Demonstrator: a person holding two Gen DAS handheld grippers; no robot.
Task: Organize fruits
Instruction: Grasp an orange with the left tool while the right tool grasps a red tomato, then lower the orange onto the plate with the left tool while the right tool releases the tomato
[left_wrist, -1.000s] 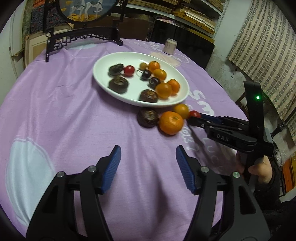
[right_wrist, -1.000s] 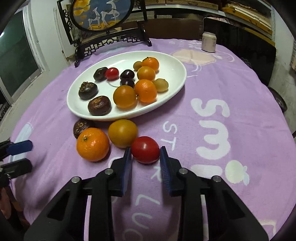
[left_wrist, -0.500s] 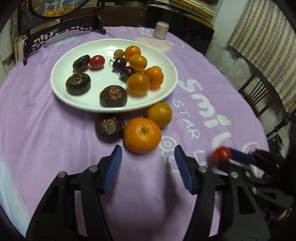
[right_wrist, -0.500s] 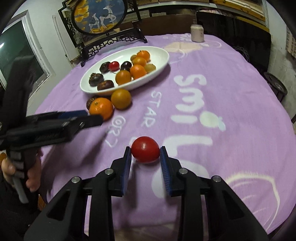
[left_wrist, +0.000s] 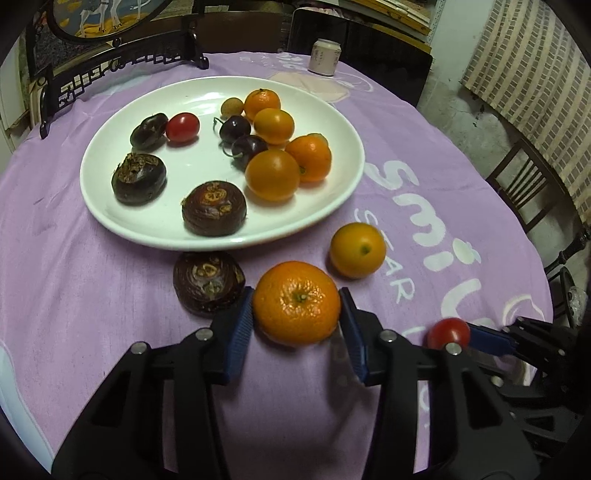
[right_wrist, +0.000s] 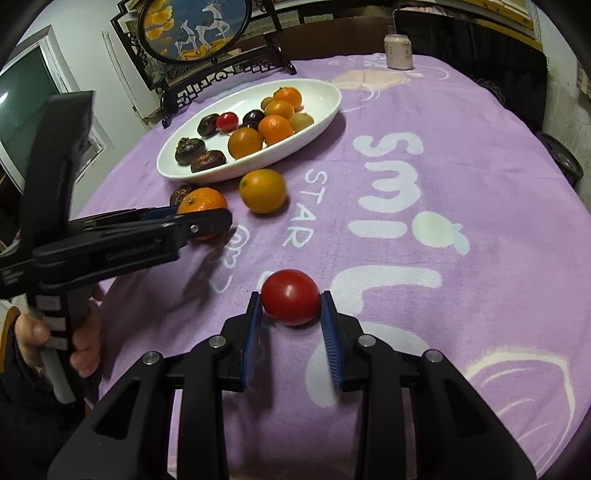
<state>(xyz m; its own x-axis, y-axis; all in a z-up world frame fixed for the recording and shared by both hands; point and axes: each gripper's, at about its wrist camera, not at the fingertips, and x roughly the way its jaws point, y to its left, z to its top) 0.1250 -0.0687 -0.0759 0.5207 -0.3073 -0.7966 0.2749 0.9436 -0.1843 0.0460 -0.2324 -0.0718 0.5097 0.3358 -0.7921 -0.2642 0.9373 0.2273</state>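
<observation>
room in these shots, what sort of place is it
Probably a lived-in home dining or storage room: a round table under a purple printed cloth, a wooden chair at its side, and a decorative deer screen on a carved stand.

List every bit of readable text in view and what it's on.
"smi": white letters on the purple cloth; the word runs on, unreadable.
"STAR": smaller white letters on the cloth, beside it.
Can: print too small to read.
Left gripper: lettering on its side in the right view too blurred to read.
</observation>
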